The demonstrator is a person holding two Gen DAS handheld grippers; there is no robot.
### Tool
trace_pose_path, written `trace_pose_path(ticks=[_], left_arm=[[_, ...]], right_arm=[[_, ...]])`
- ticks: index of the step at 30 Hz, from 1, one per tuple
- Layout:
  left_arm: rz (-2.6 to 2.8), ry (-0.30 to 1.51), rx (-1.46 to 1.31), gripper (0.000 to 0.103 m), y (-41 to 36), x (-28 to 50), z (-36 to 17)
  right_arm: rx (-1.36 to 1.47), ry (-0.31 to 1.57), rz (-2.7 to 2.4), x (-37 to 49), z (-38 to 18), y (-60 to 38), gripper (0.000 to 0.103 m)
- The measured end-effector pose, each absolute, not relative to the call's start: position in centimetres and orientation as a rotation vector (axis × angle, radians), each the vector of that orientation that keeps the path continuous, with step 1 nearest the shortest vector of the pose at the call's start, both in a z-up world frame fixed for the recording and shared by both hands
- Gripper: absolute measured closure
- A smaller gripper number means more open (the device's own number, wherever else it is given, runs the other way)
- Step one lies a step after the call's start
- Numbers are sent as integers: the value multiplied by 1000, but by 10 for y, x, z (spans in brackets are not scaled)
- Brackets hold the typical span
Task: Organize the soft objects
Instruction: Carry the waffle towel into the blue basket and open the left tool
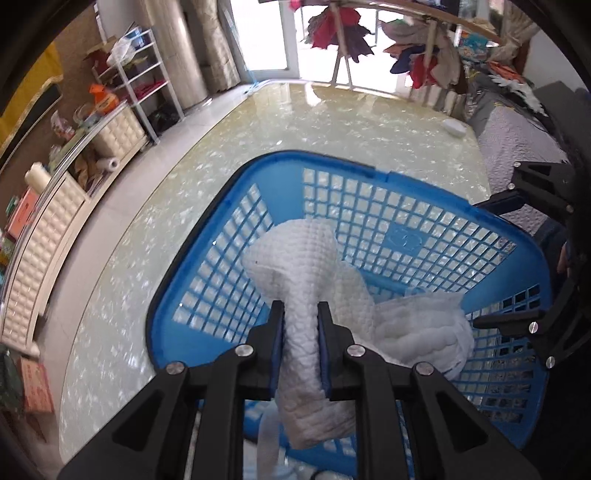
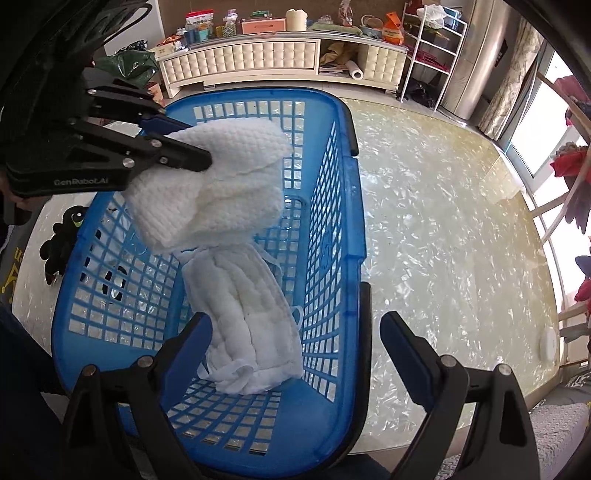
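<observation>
Gripping a white towel (image 1: 301, 332) over the basket (image 1: 369, 166), left claw (image 1: 301, 321) (right claw (image 2: 295, 332) gapes, shown whole only in its own view)

Daylight is streaming through the glass doors (image 1: 273, 33), glaring off the glossy pearl-patterned tabletop (image 1: 332, 122). A cream tufted cabinet (image 2: 240, 61) is lining the far wall, cluttered on top, with a white wire shelf (image 2: 432, 48) standing beside it.

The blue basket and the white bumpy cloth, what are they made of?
The blue basket looks like hard, shiny moulded plastic: stiff grid walls that gleam. The white bumpy cloth seems soft woven cotton, matte; its waffle texture folds and droops from the left gripper.
</observation>
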State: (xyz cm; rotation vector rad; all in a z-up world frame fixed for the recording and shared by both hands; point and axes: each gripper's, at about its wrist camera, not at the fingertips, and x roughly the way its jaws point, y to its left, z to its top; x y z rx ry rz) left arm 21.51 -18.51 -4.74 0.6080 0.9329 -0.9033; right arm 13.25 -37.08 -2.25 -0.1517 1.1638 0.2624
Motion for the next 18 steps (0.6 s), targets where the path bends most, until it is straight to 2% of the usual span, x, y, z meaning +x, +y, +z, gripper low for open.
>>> trace_pose_path(ticks=[9,18], left_arm=[[-926,961,645,88,-196,227,-75],[-937,969,657,86,-195,230,-73]], right_arm=[[-115,1177,264,137,-27,-373,11],[-91,1199,259,142,-34,-378,11]])
